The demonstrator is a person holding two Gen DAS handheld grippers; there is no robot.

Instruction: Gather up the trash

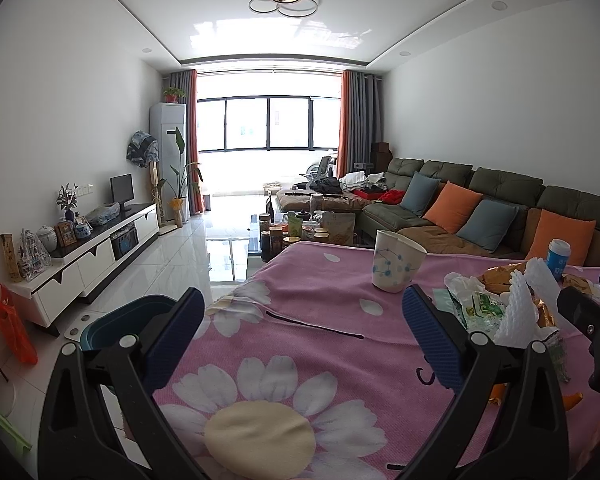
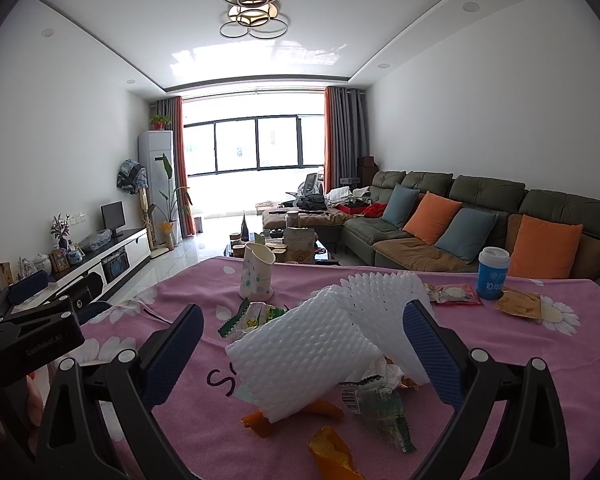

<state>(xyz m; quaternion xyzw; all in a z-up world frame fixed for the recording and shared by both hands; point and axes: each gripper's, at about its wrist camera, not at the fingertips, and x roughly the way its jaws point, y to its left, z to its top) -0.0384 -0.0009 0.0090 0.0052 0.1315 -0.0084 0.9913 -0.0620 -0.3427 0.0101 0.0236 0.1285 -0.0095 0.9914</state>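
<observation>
The right gripper (image 2: 302, 330), fingers spread and empty, straddles the white foam fruit netting (image 2: 324, 340) — nearer than the left gripper (image 1: 300, 316), equally spread, over bare pink floral tablecloth (image 1: 300, 280).

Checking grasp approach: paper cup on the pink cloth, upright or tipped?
Upright. The paper cup stands on its base on the pink cloth, rim up in both views. Its rim looks dented. Contents cannot be seen.

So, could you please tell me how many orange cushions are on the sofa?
2. One orange cushion sits mid-sofa between the two blue-grey cushions; the other orange cushion is at the near right end. More may lie hidden beyond the frame.
</observation>
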